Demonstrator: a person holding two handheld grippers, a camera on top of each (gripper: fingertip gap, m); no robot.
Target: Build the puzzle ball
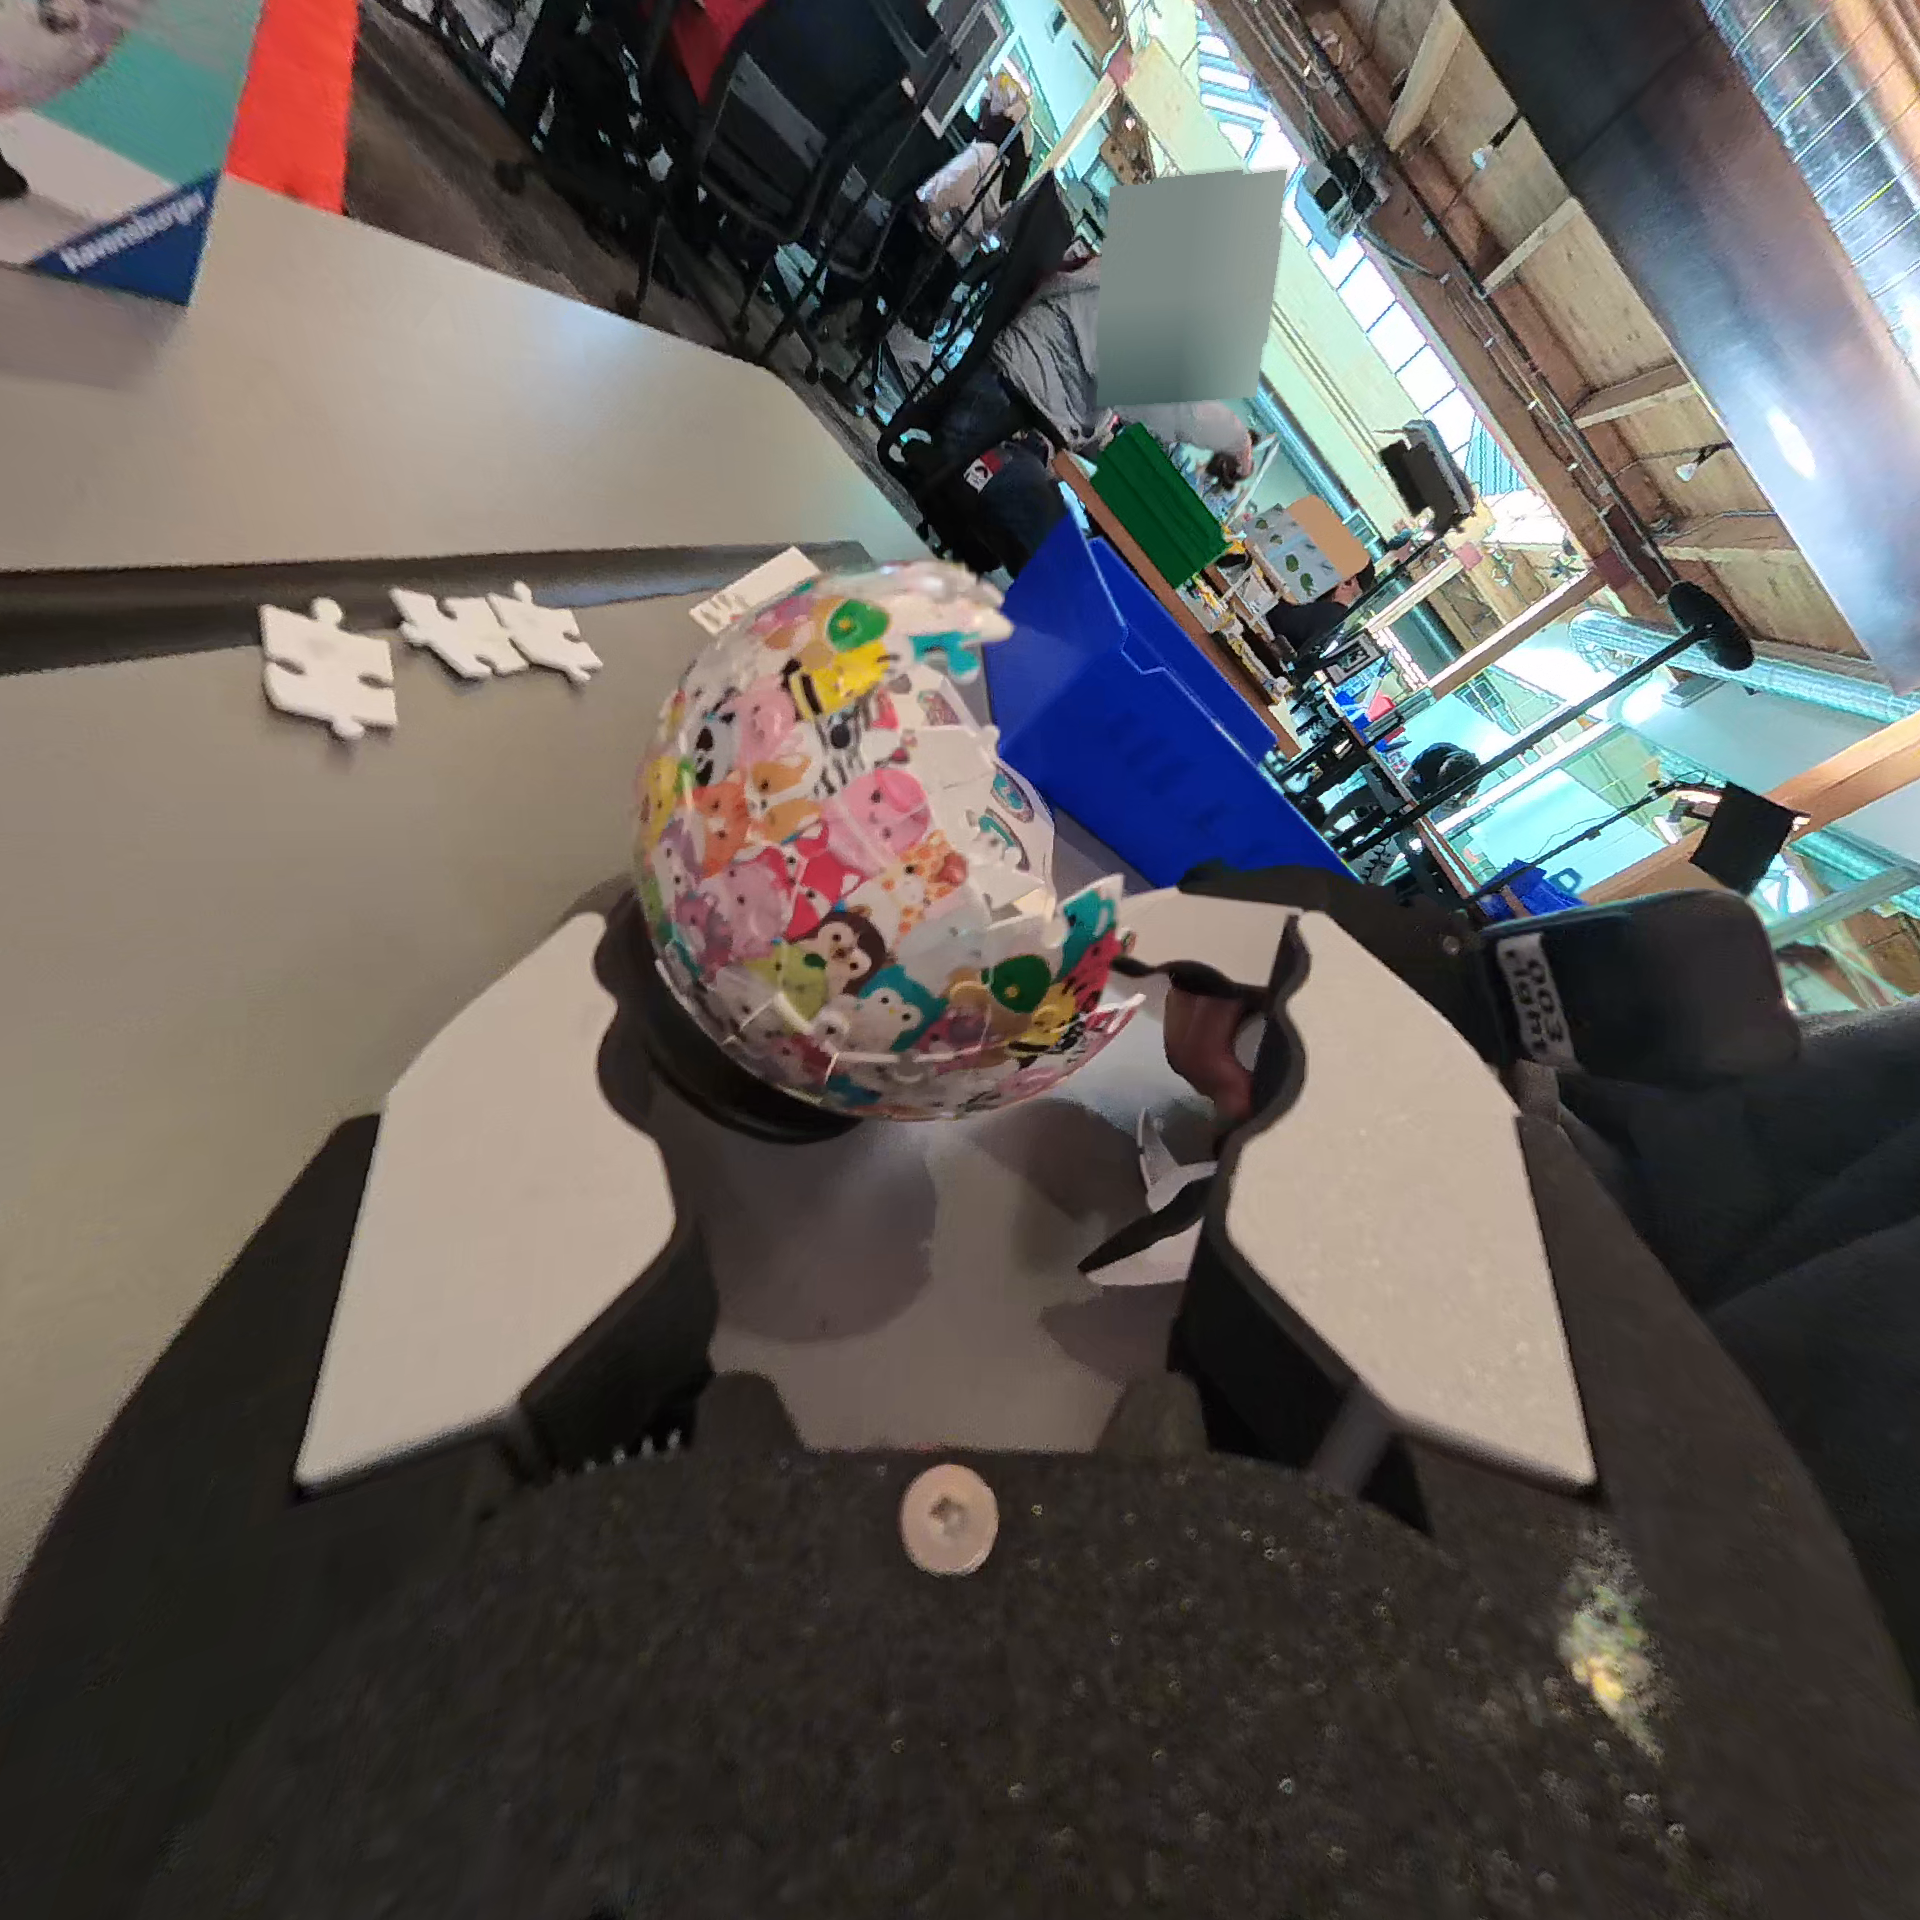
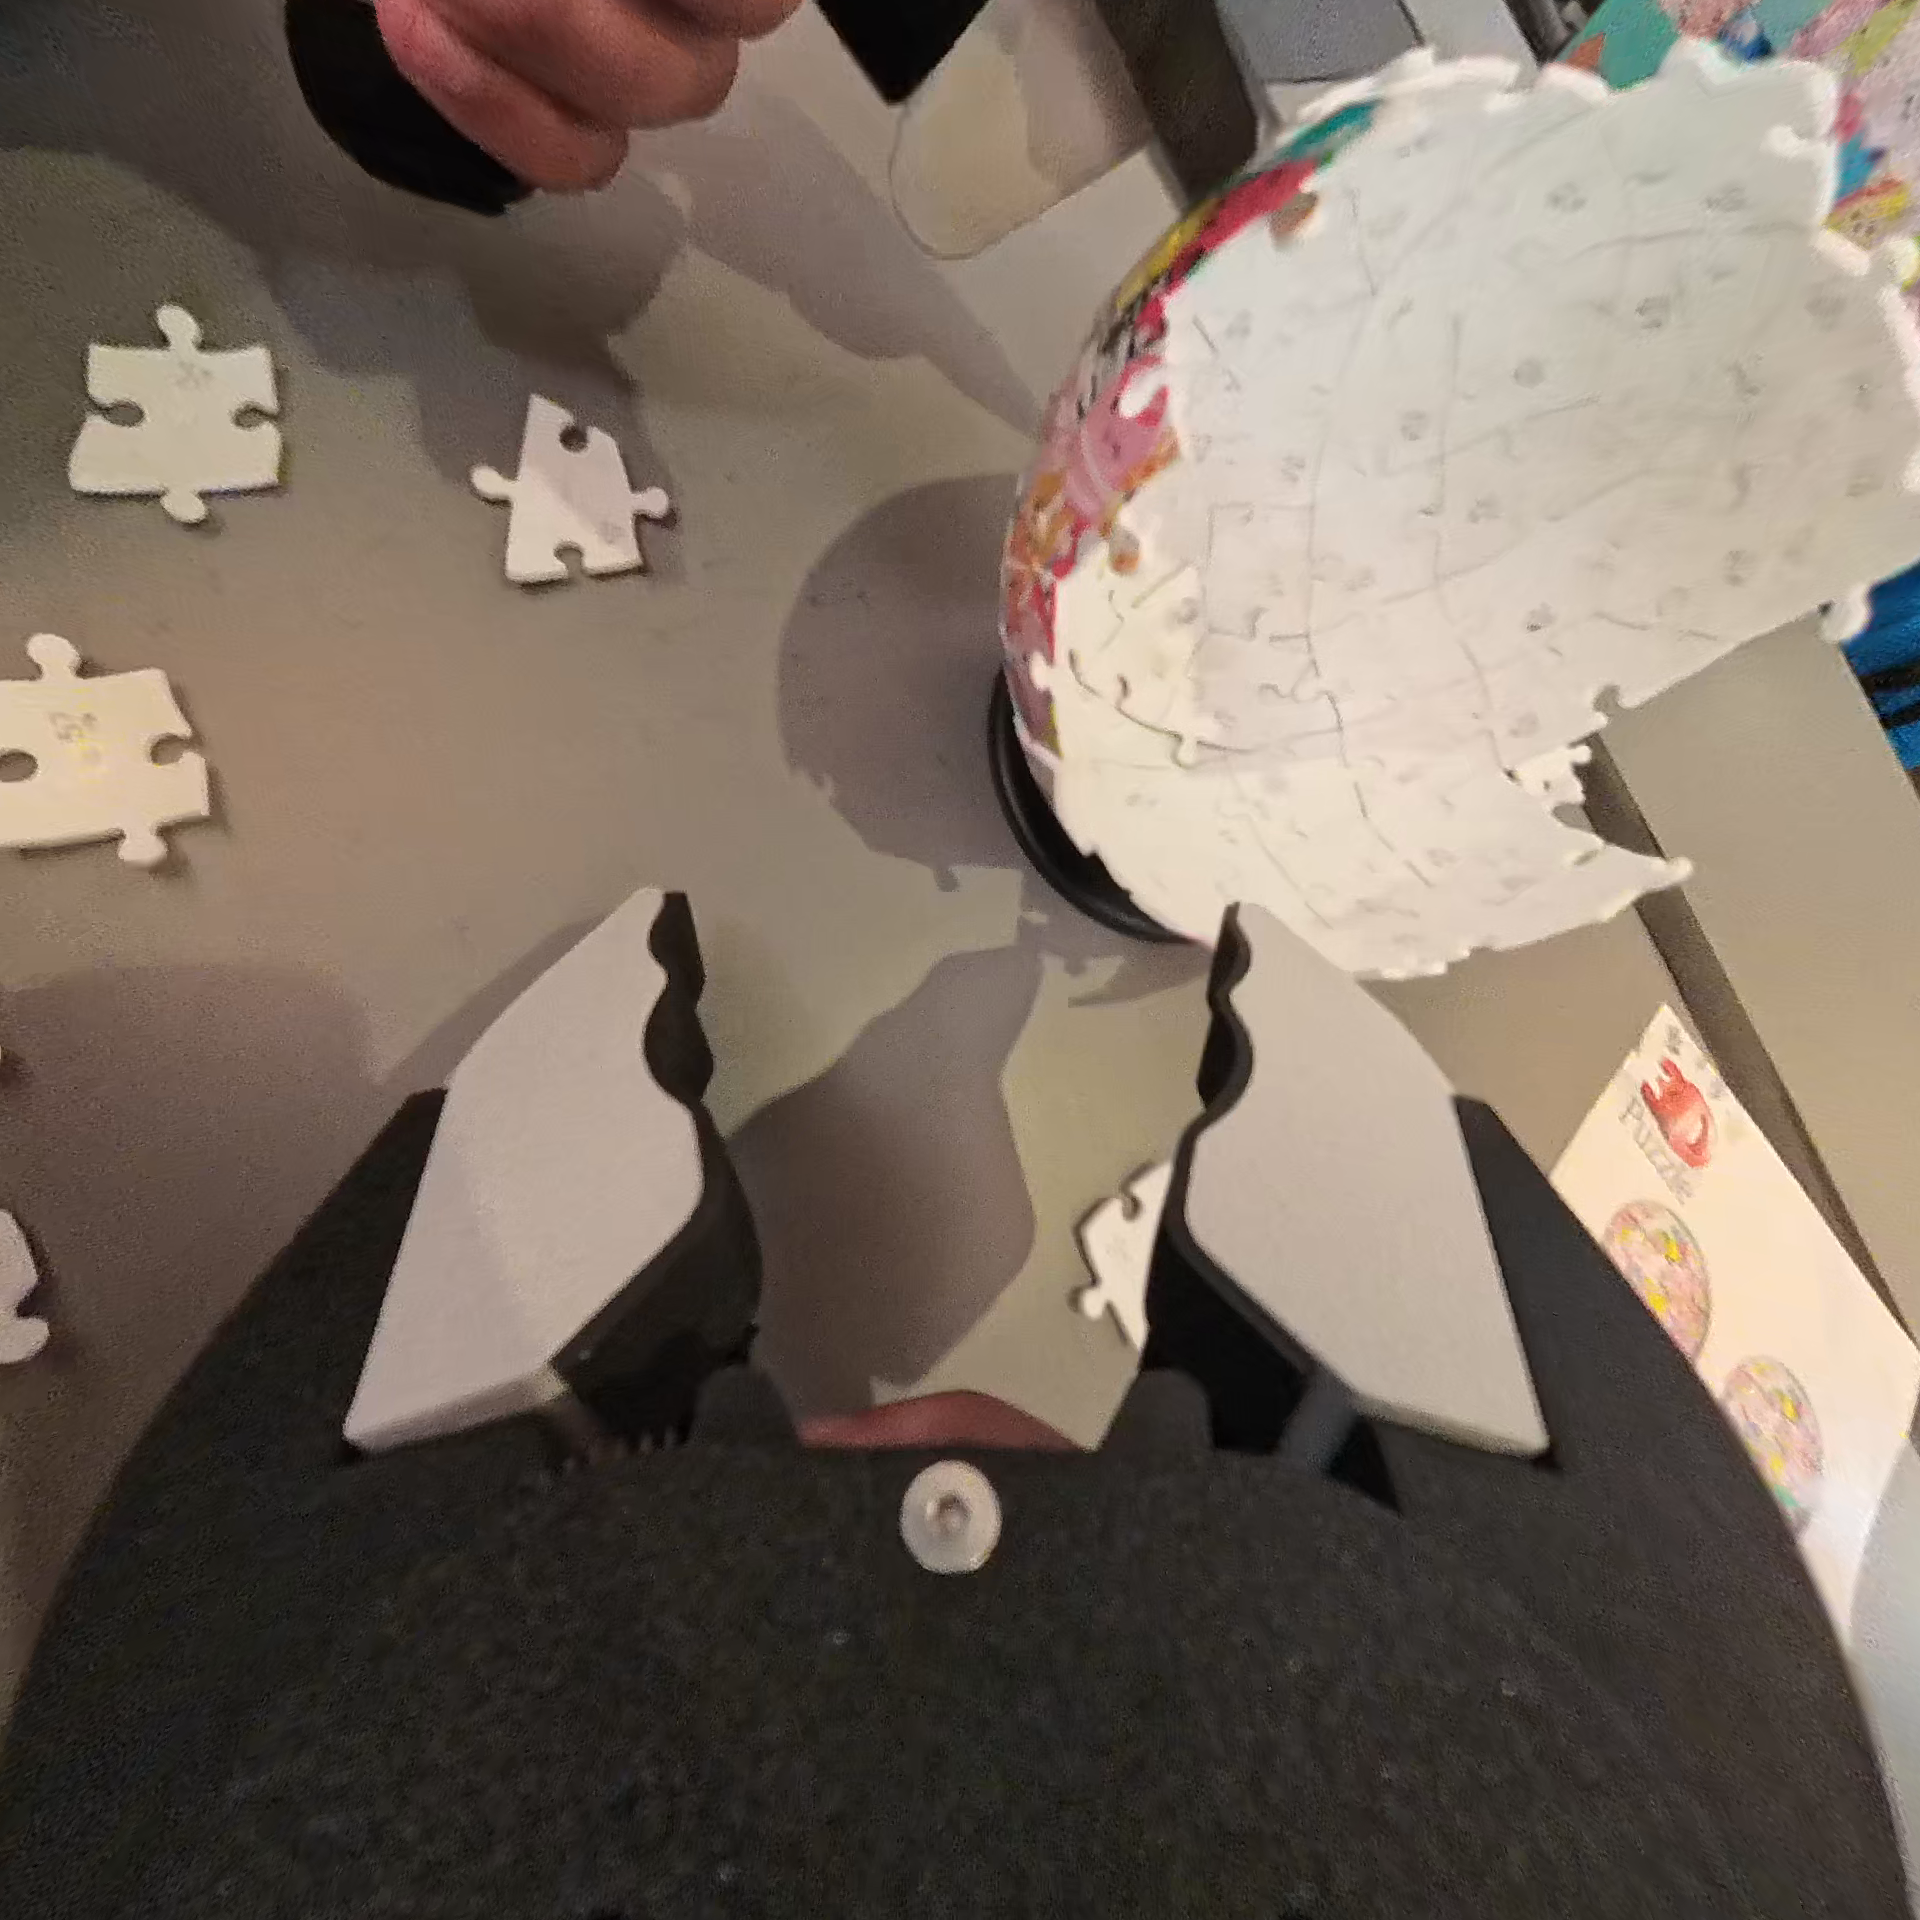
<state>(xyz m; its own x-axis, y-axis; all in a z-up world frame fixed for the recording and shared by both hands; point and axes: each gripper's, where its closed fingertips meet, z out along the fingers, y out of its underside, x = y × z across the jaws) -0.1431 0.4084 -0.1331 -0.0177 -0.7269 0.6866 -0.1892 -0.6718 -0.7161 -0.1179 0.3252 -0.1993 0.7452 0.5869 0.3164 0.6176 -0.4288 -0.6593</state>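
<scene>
The partly built puzzle ball (image 1: 821, 831), covered in colourful animal pictures, sits on a black ring stand (image 1: 727, 1091) on the grey table. One side is open, and the right wrist view shows its white inside (image 2: 1403, 520). My left gripper (image 1: 945, 935) is open, with the ball just ahead between its fingertips, close to the left finger. My right gripper (image 2: 951, 925) is open and empty, low over the table beside the stand (image 2: 1039, 842). A white piece (image 2: 1117, 1252) lies by its right finger, partly hidden. Several loose pieces lie white side up (image 2: 177, 416) (image 2: 571, 499) (image 2: 94, 748).
More white pieces (image 1: 327, 670) (image 1: 499, 634) lie near a dark rail at the table's back. The puzzle box (image 1: 104, 156) is at the far left, a blue bin (image 1: 1122, 727) is beyond the ball, and a printed leaflet (image 2: 1714, 1299) lies at the right. A hand (image 2: 540, 83) holds the left gripper. Left tips to right tips: about 12 cm. My left tips are about 20 cm from the white piece (image 2: 1117, 1252), my right tips only 8 cm.
</scene>
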